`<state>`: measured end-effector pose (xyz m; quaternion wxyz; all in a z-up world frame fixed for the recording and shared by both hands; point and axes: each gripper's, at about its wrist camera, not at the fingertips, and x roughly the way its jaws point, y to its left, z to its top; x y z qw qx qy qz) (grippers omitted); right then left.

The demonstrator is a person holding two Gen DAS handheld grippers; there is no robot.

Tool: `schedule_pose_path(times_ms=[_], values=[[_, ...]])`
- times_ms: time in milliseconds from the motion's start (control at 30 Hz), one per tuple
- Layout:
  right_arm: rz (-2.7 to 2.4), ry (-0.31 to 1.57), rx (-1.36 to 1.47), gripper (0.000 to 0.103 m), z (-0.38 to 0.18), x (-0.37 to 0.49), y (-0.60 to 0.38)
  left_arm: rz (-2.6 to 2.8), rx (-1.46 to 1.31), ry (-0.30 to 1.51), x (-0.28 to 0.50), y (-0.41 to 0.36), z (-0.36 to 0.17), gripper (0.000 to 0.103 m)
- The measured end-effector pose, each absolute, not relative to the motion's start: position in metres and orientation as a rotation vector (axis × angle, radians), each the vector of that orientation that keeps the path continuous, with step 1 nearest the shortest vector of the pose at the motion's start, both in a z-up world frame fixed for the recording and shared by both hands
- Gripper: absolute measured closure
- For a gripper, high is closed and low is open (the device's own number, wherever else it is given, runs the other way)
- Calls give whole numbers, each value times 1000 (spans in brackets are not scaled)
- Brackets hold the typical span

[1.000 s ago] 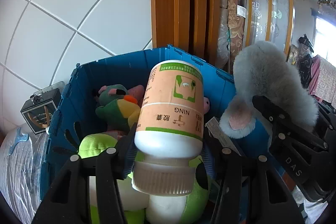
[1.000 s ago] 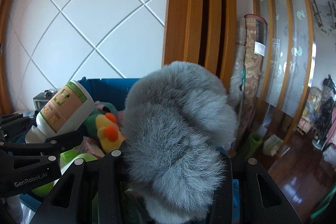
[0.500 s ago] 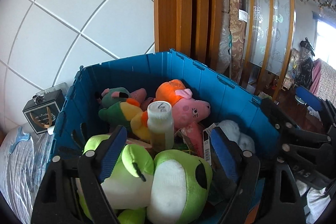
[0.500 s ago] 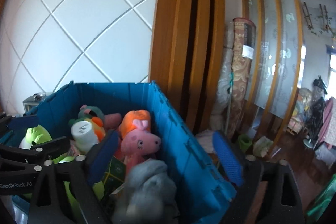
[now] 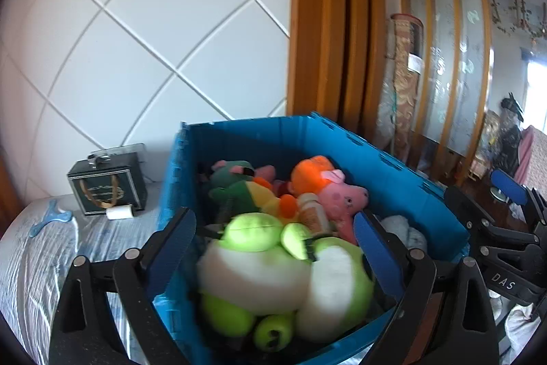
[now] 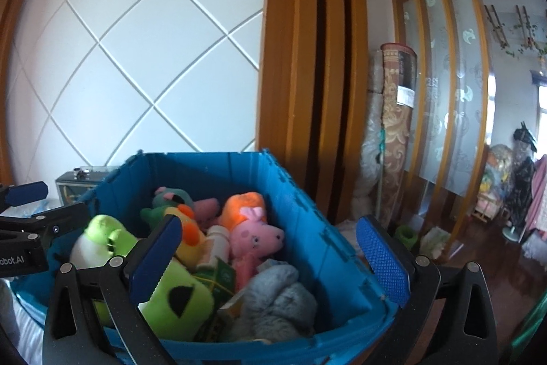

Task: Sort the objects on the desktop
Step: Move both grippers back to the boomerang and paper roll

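A blue plastic crate (image 5: pixel 403 173) (image 6: pixel 307 238) holds soft toys: a green frog plush (image 5: pixel 283 269) (image 6: pixel 171 293), a pink pig plush (image 5: pixel 342 197) (image 6: pixel 256 235), a grey furry toy (image 6: pixel 280 300) and a white medicine bottle (image 5: pixel 312 211) (image 6: pixel 218 243) lying among them. My left gripper (image 5: pixel 273 248) is open and empty above the crate's near side. My right gripper (image 6: pixel 266 255) is open and empty above the crate's right part.
A small black box (image 5: pixel 106 190) and a white roll (image 5: pixel 119 212) sit on the grey striped cloth (image 5: pixel 41 248) left of the crate. A white panelled wall and a wooden pillar (image 6: pixel 307 74) stand behind. A rolled carpet (image 6: pixel 396 132) leans at the right.
One second ago my left gripper held the bottle and my right held the grey furry toy. Both have opened, the items now lie in the crate, and both grippers have pulled back.
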<state>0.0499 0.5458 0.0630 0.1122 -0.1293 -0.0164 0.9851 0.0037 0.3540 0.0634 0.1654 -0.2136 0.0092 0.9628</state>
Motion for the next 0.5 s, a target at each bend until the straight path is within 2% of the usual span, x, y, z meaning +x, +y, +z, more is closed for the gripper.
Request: schedule_pose_path(times_ms=[500], values=[[3169, -134, -362, 0, 79, 27, 375, 2953, -652, -195, -14, 162, 50, 6]])
